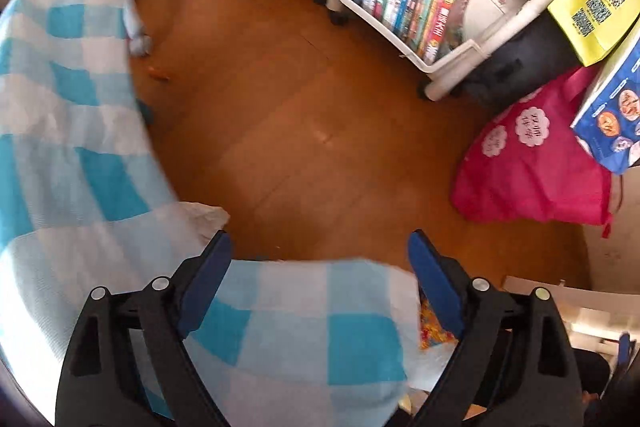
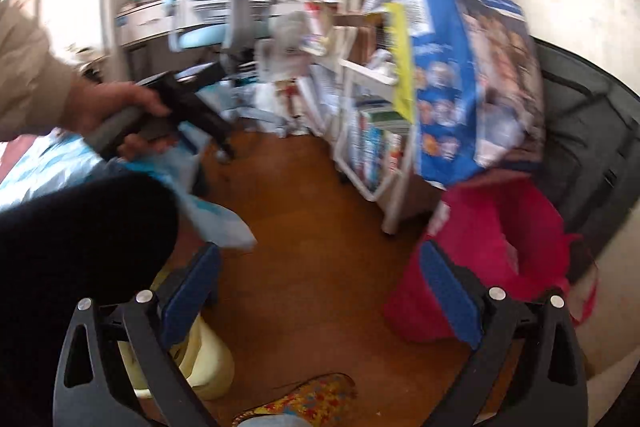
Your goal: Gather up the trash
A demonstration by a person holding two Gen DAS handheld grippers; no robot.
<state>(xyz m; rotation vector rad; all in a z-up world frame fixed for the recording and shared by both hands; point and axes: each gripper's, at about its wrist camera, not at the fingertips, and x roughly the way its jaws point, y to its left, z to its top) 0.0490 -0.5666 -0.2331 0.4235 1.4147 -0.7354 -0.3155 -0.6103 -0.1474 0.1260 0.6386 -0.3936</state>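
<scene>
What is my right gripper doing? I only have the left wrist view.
Observer: The right gripper is open, with nothing between its fingers, only wooden floor beyond them.
Operator: Anything close to it?
Observer: The red bag shows right behind its right finger.
Operator: Can you see my left hand?
Observer: Yes. The left hand is at the left edge of the right wrist view, in a beige sleeve, wrapped around a grey handle.
</scene>
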